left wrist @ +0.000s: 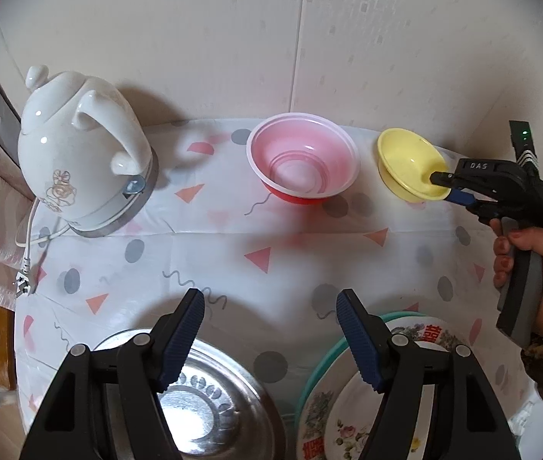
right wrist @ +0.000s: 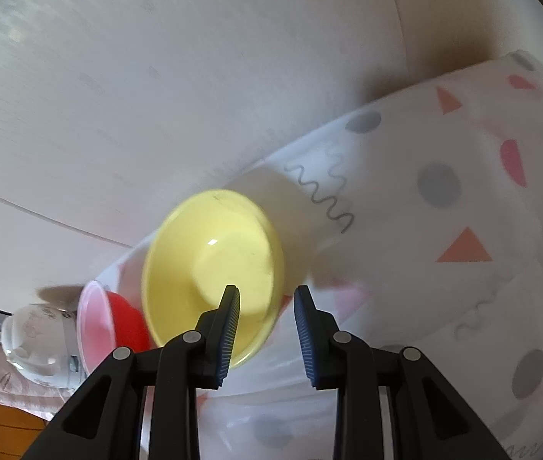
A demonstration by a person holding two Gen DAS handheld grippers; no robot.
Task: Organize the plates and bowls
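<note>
Left wrist view: the left gripper [left wrist: 271,306], jaws apart and empty, hovers above a steel basin [left wrist: 210,402] and stacked floral plates [left wrist: 332,414]. Ahead-right, the right gripper [left wrist: 443,188] straddles the yellow bowl [left wrist: 405,161] rim.

Right wrist view: the right gripper's [right wrist: 267,299] jaws stand apart, one pad inside the yellow bowl [right wrist: 210,253], apparently ready to pinch; the pink bowl [right wrist: 95,326] sits left.

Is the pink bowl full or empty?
Empty: the left wrist view shows the pink bowl's bare ringed bottom, nothing inside.
</note>
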